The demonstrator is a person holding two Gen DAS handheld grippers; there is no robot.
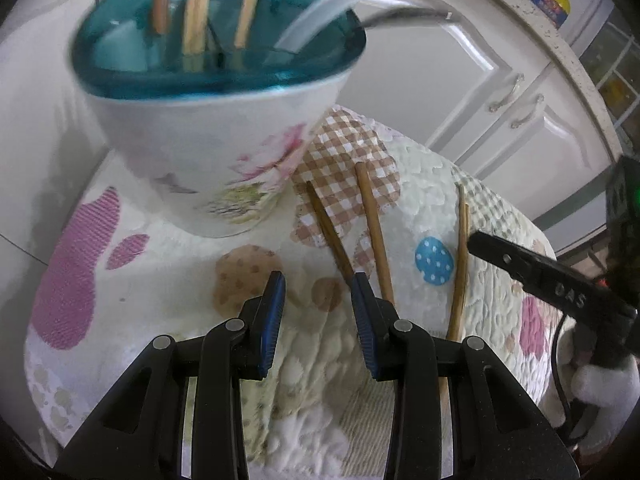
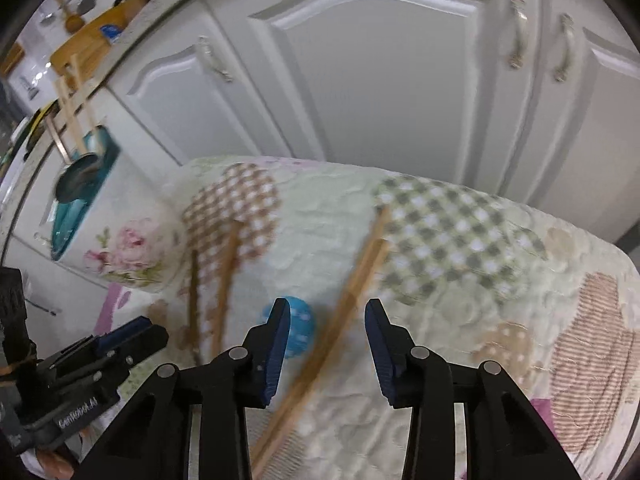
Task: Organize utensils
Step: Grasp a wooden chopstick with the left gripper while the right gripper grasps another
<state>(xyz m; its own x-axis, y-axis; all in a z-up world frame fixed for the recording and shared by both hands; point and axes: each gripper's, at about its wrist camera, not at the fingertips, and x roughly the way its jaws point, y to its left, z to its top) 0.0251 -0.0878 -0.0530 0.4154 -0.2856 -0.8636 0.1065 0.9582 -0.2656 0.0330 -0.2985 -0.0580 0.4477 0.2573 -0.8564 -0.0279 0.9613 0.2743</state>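
Loose chopsticks lie on the quilted cloth, just right of the floral utensil holder; one more pair sits farther from it. Step in hand looks like picking up the next stick. Your left gripper and right gripper both stand apart, empty. Close on one stick, then lift it over the holder's teal rim. The holder already carries several wooden sticks and a white-handled utensil.

Utensil holder on the quilted surface at the left, chopsticks standing in it, three loose chopsticks lying on the surface to its right, cabinet doors behind, left hand-held gripper before the loose chopsticks, right hand-held gripper over the rightmost one
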